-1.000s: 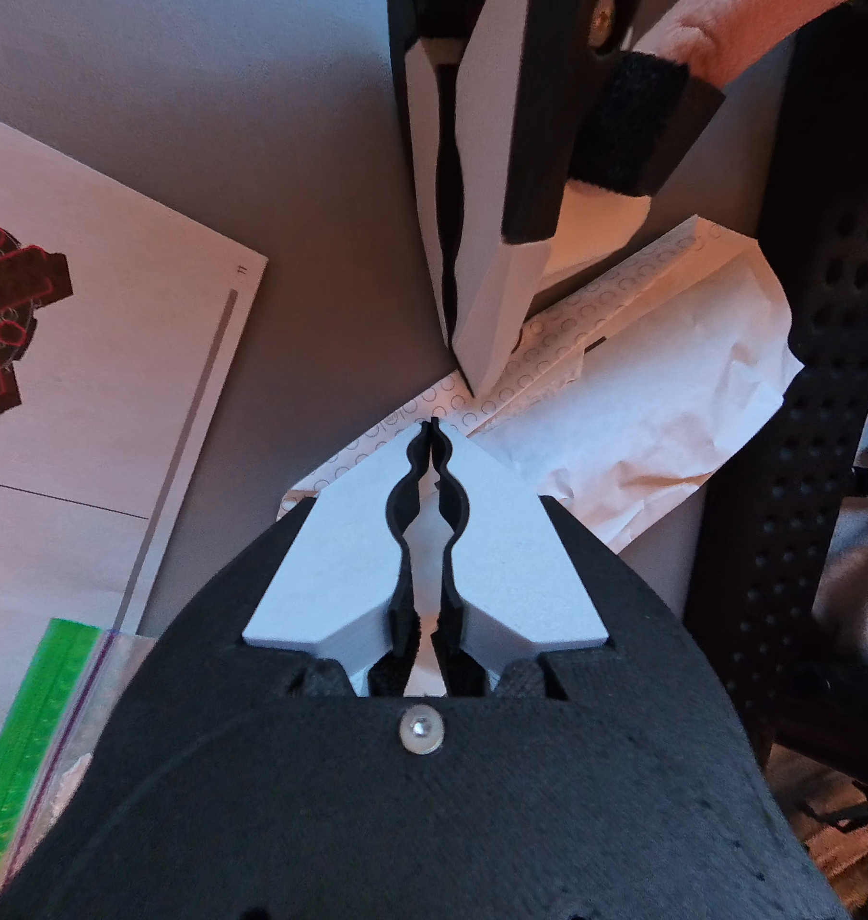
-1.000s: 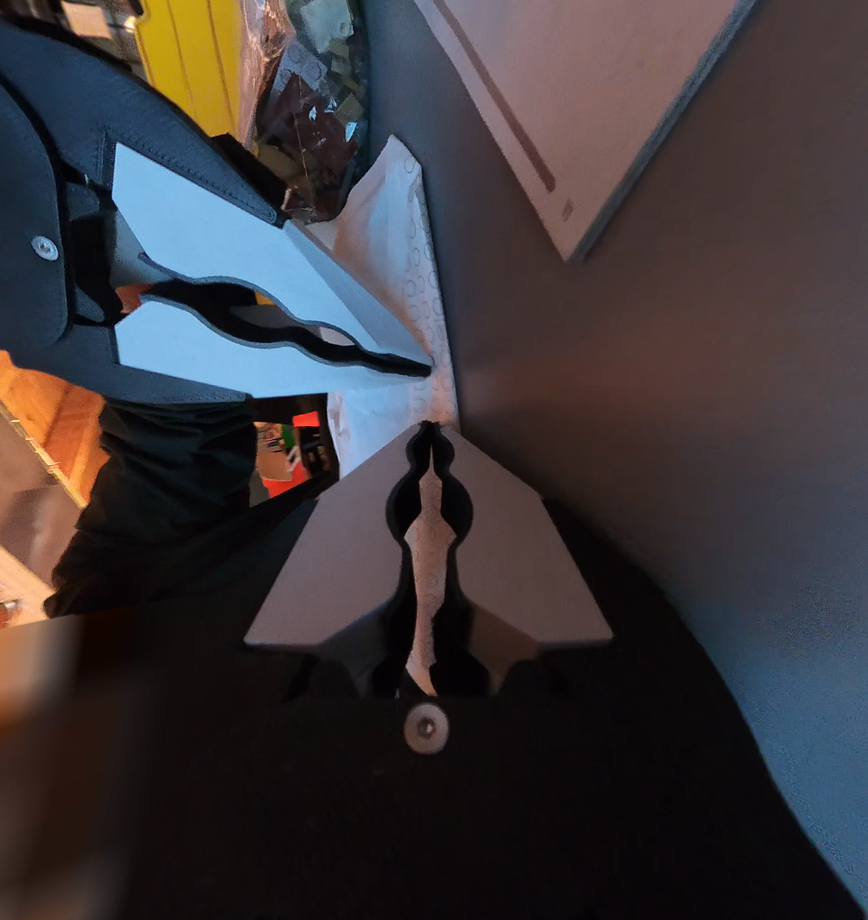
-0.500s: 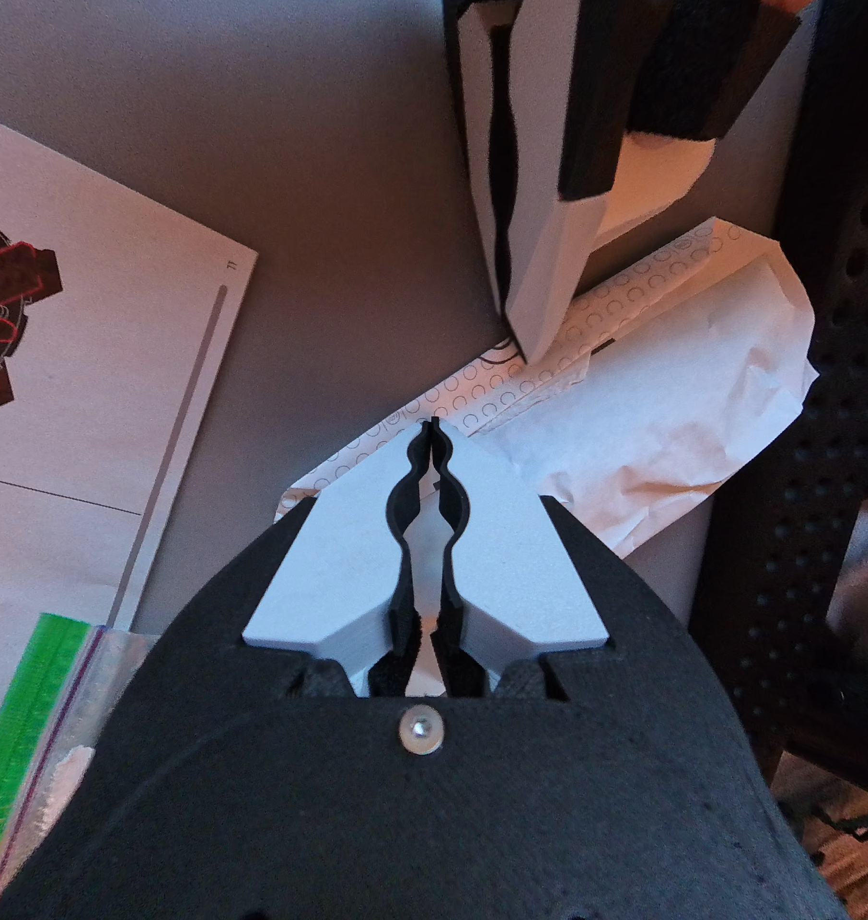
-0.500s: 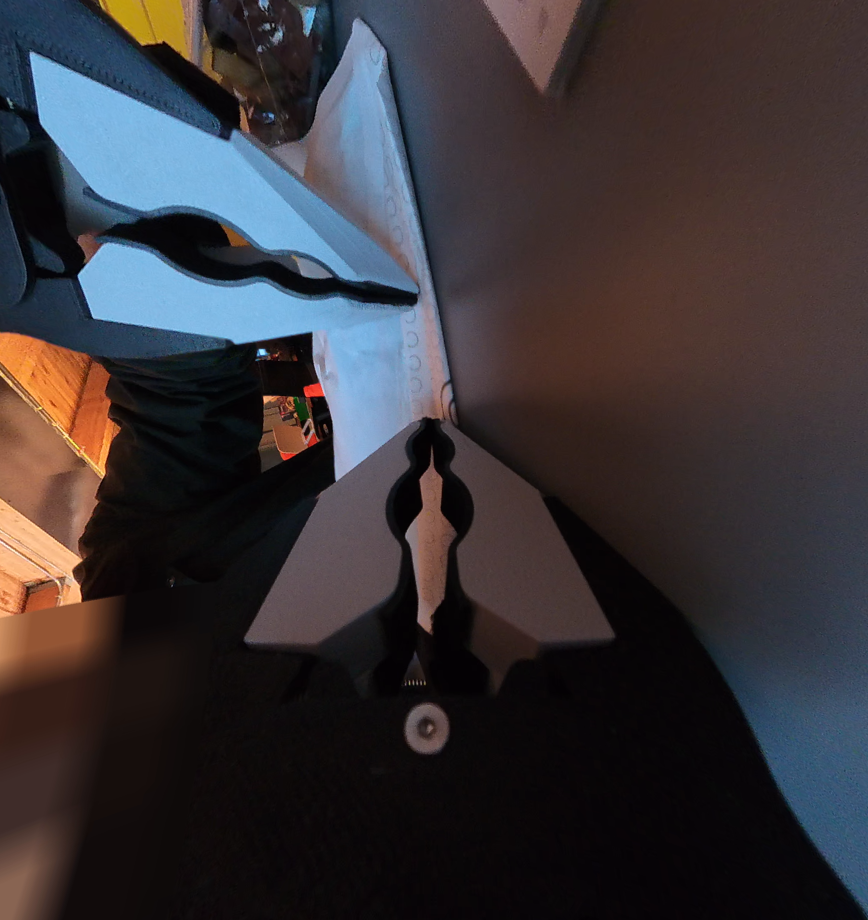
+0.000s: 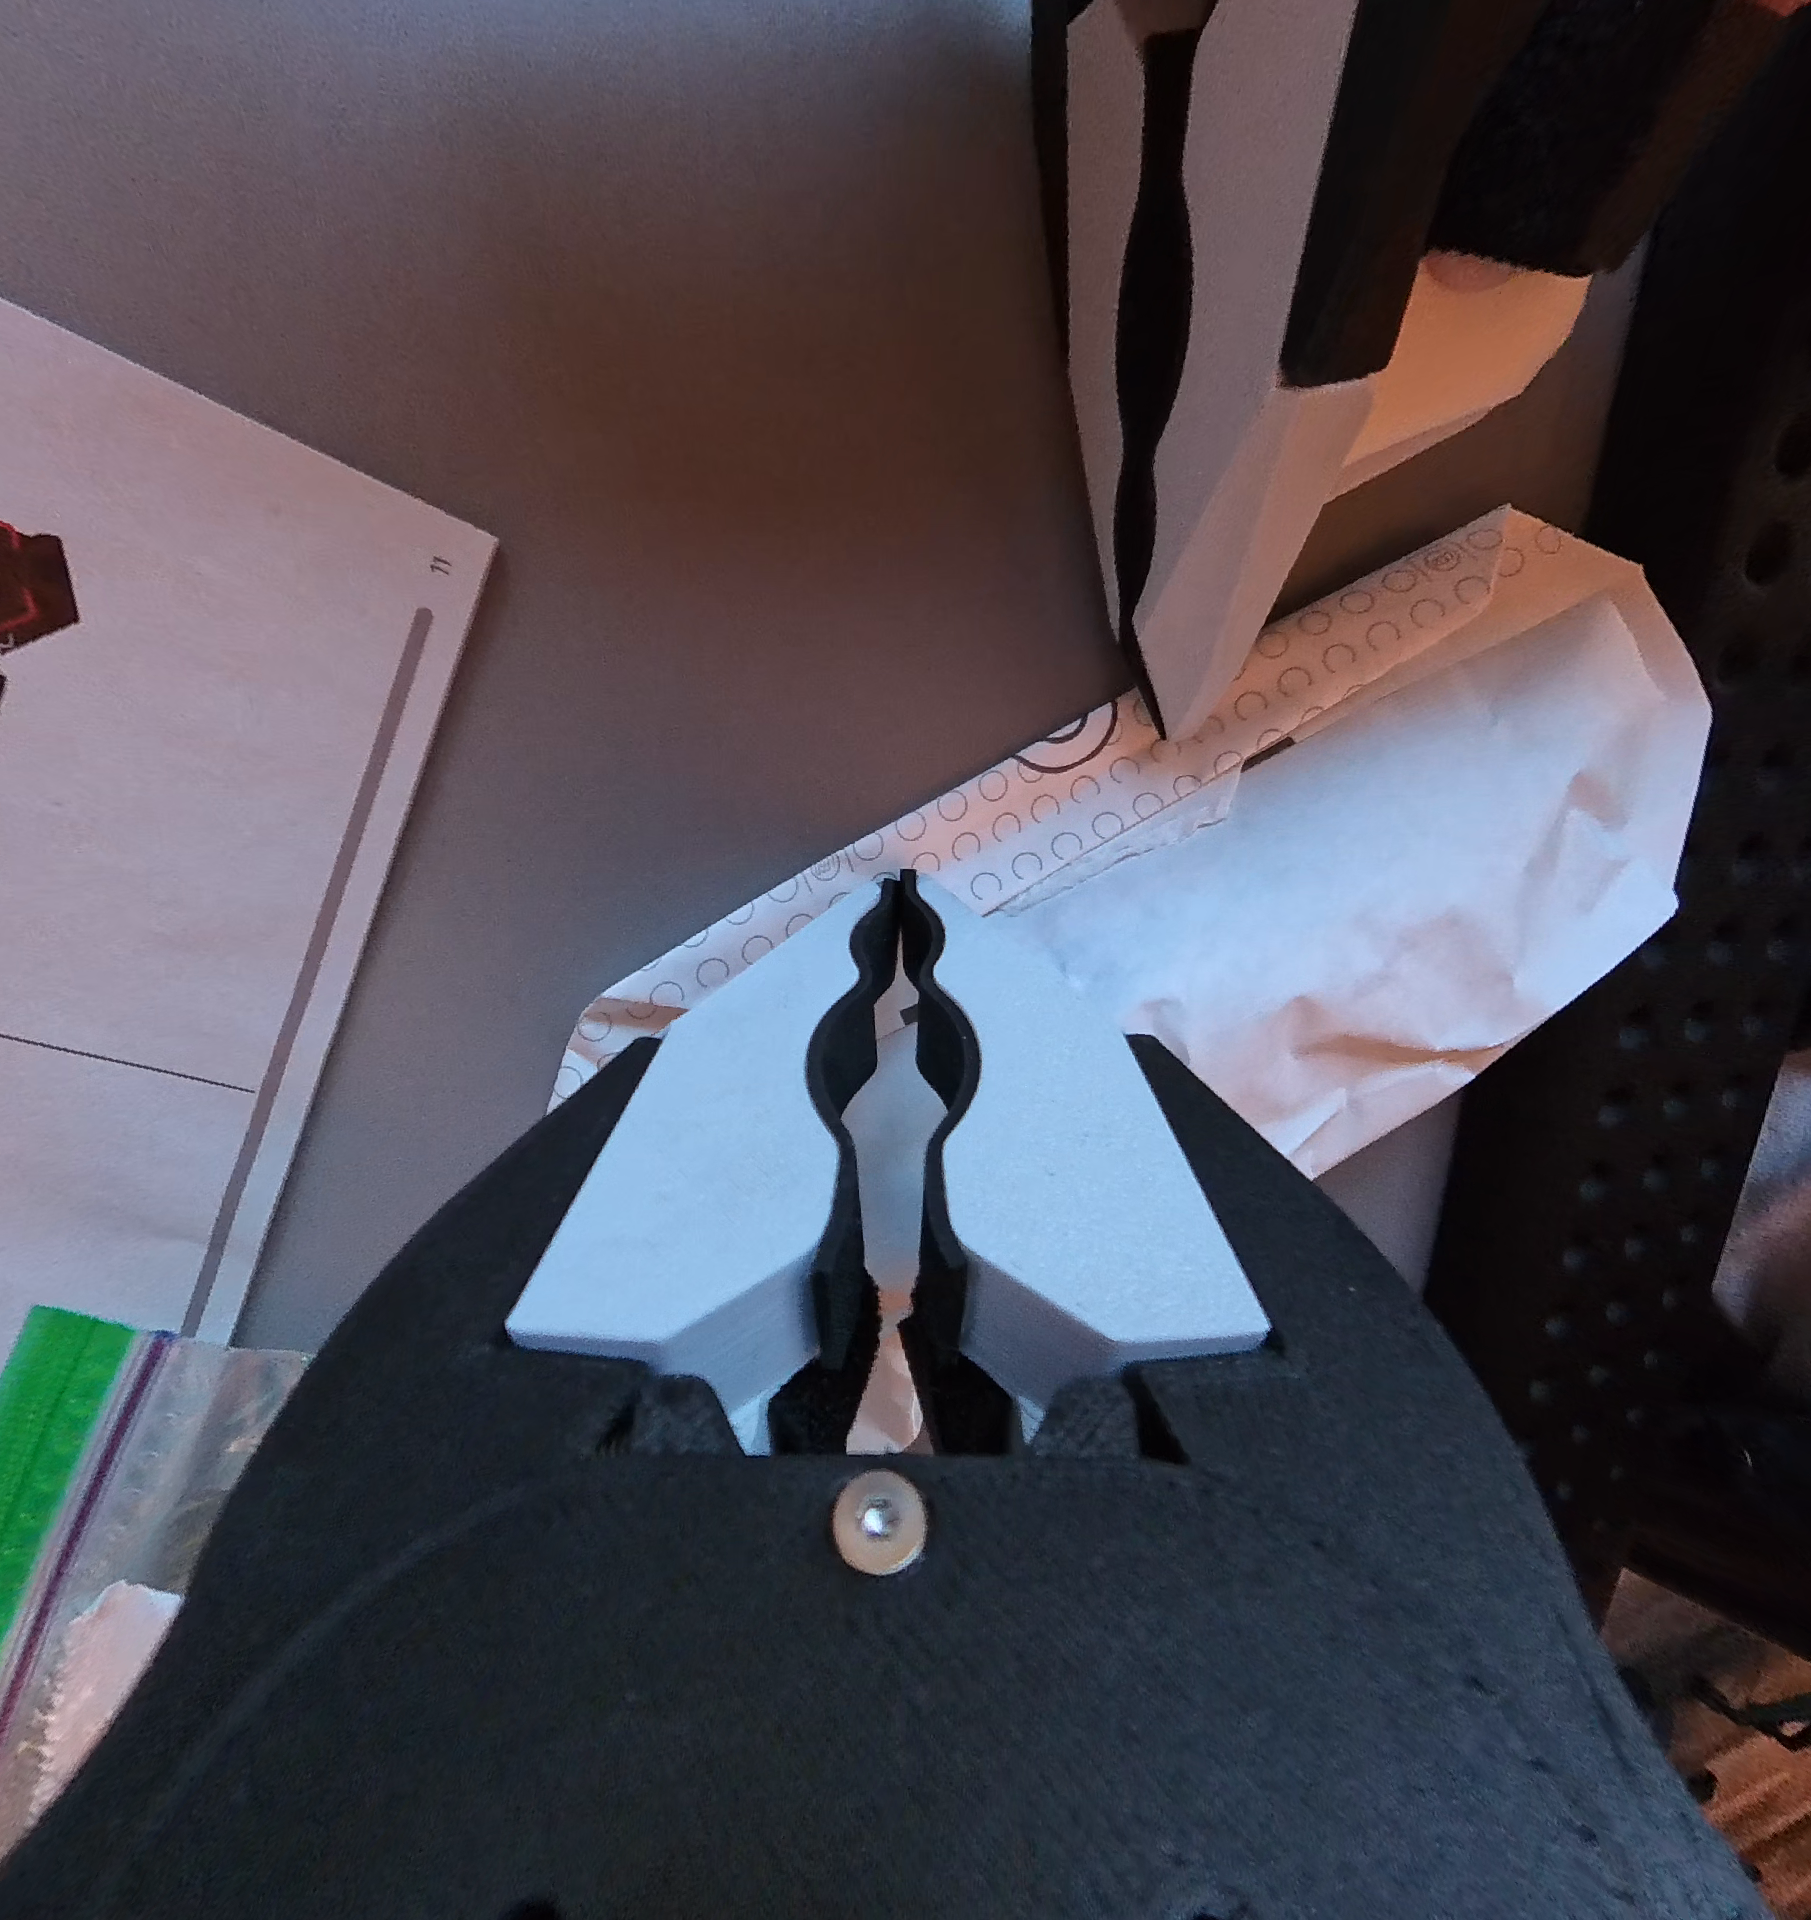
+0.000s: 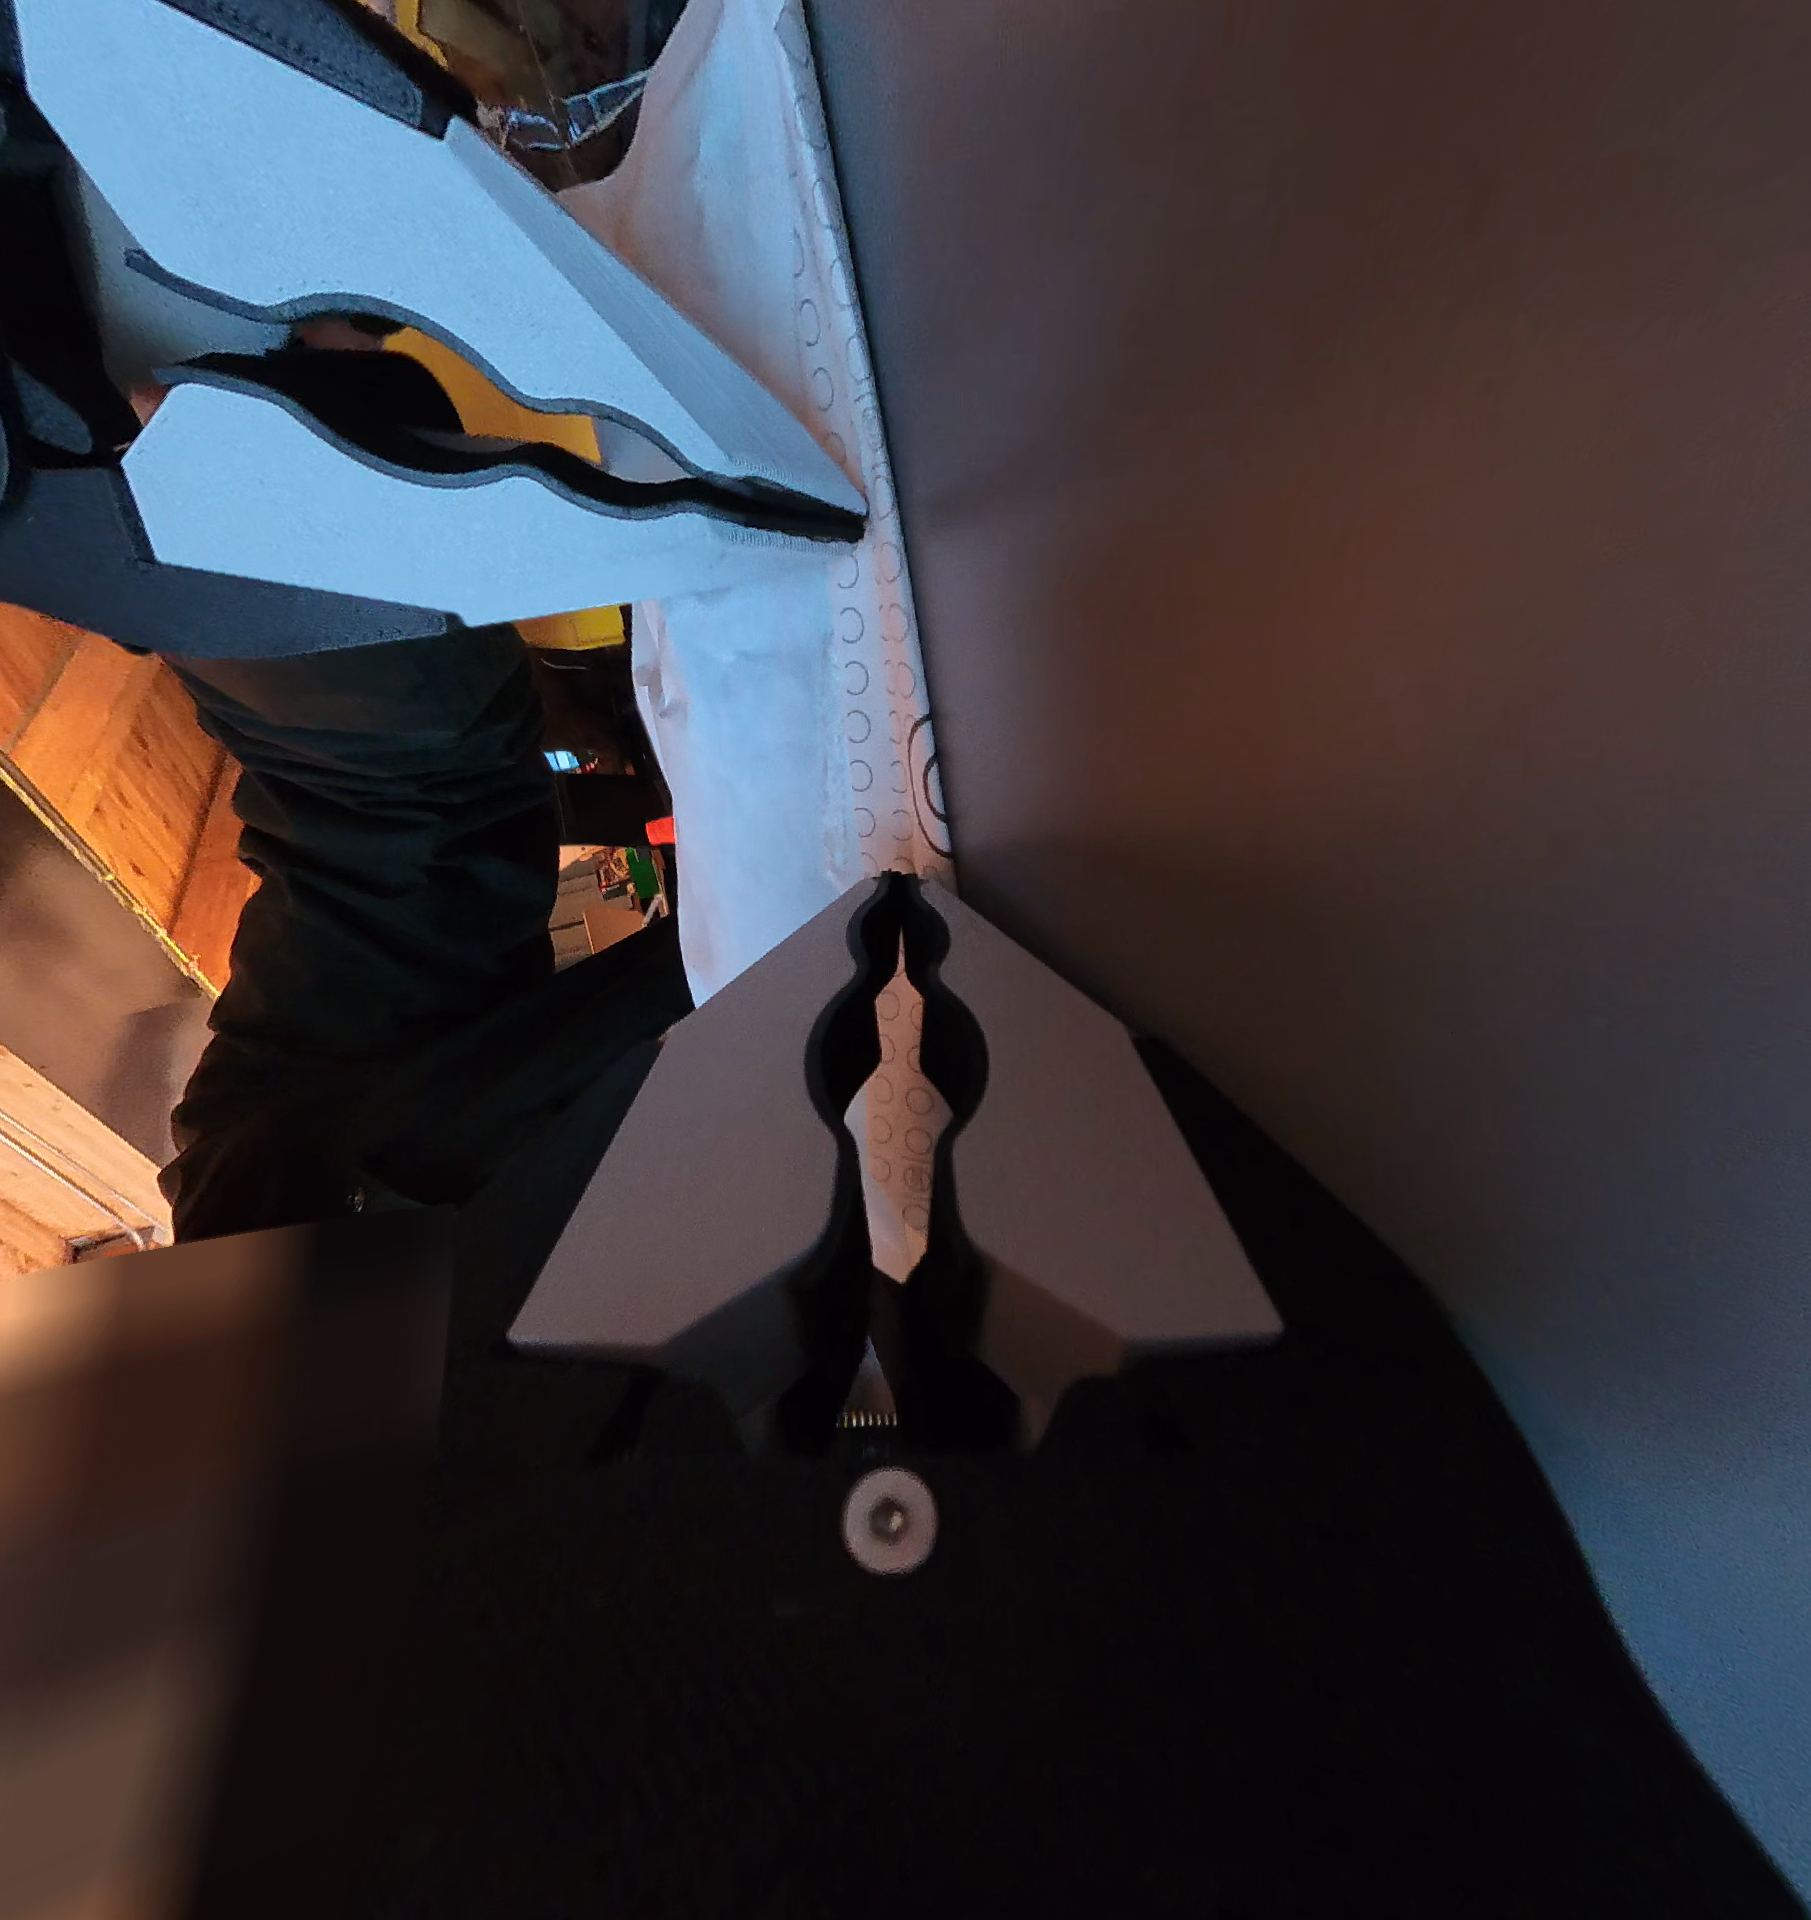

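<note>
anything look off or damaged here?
The white paper bag is crumpled, its circle-printed top edge pinched at two spots by the shut left gripper and right gripper. No visible tear or spill. The instruction booklet lies flat.

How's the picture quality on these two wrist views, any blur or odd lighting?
Left wrist view: sharp, with a warm orange cast on the crumpled white paper bag and grey table. Right wrist view: dim, own right gripper shadowed, a blurred patch overlaid lower left, wide-angle tilt.

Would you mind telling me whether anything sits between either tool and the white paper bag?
Nothing visible does. The left tool is shut on the white paper bag at its printed edge, and the right tool is shut on that edge farther along.
</note>
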### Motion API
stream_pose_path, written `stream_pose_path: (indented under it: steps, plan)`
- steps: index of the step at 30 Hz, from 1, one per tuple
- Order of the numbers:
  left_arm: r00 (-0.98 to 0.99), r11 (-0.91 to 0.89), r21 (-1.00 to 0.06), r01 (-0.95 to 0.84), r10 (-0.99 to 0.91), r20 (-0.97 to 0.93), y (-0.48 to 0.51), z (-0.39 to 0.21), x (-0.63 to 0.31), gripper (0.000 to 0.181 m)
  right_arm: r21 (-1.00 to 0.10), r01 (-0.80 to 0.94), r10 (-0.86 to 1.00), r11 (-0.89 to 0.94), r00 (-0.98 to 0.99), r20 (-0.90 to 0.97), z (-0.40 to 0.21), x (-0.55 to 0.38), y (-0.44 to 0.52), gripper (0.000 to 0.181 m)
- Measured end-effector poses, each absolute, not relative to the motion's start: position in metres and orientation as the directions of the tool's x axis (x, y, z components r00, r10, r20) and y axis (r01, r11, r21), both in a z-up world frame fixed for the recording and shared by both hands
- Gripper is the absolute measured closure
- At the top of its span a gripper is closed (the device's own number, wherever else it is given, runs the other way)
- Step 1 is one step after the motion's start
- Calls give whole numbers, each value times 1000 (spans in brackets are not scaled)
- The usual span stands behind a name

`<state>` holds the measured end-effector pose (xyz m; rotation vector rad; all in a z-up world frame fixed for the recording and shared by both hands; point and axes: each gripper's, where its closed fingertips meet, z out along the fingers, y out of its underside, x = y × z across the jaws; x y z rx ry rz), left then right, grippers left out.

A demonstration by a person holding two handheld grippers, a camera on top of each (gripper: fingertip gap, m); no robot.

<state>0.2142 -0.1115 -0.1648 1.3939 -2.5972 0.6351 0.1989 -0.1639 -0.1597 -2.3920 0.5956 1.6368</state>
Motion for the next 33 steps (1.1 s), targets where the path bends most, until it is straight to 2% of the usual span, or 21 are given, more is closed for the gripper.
stream_pose_path:
  steps: [22, 33]
  plan:
    - [-563, 480, -311, -820, -773, 291, -112, -165, 216, 181, 79, -429, -229, -900, 310, -923, -159, 189, -186, 180]
    - [-561, 474, -314, -823, -766, 314, -114, -165, 215, 181, -85, -443, -156, -893, 480, -864, -159, 183, -188, 180]
